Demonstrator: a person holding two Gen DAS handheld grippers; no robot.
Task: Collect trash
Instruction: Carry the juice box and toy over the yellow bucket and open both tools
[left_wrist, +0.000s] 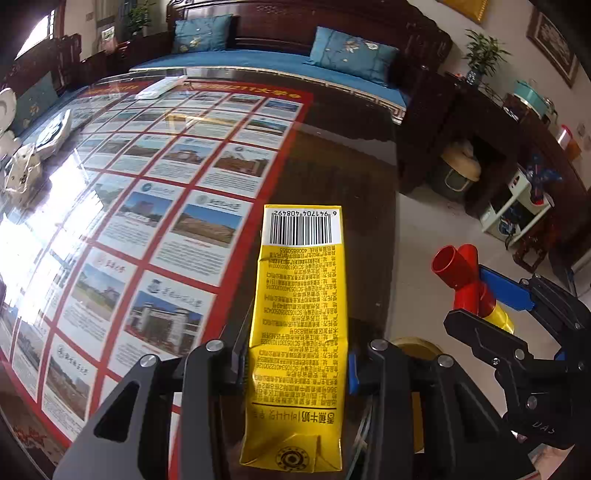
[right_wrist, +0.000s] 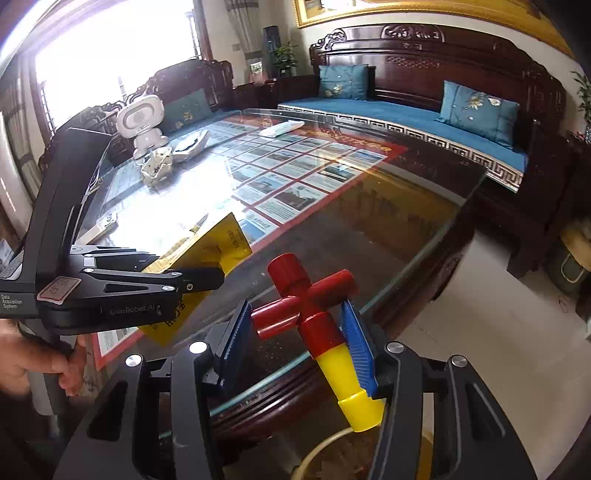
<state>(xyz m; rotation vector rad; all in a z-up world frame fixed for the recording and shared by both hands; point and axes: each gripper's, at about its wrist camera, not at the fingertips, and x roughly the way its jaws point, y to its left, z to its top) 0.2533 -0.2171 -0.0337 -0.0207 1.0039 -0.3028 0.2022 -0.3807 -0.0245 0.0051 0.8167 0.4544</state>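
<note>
carton (left_wrist: 295, 332) over glass table (left_wrist: 332, 166) | toy (left_wrist: 469, 284) right of carton

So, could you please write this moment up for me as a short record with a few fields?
Setting: living room, glass table over a photo poster
Left gripper: shut on a yellow carton
Right gripper: shut on a red and yellow toy
Also on table: white robot figure, remote
Below the grippers: round bin rim, contents unclear
</note>
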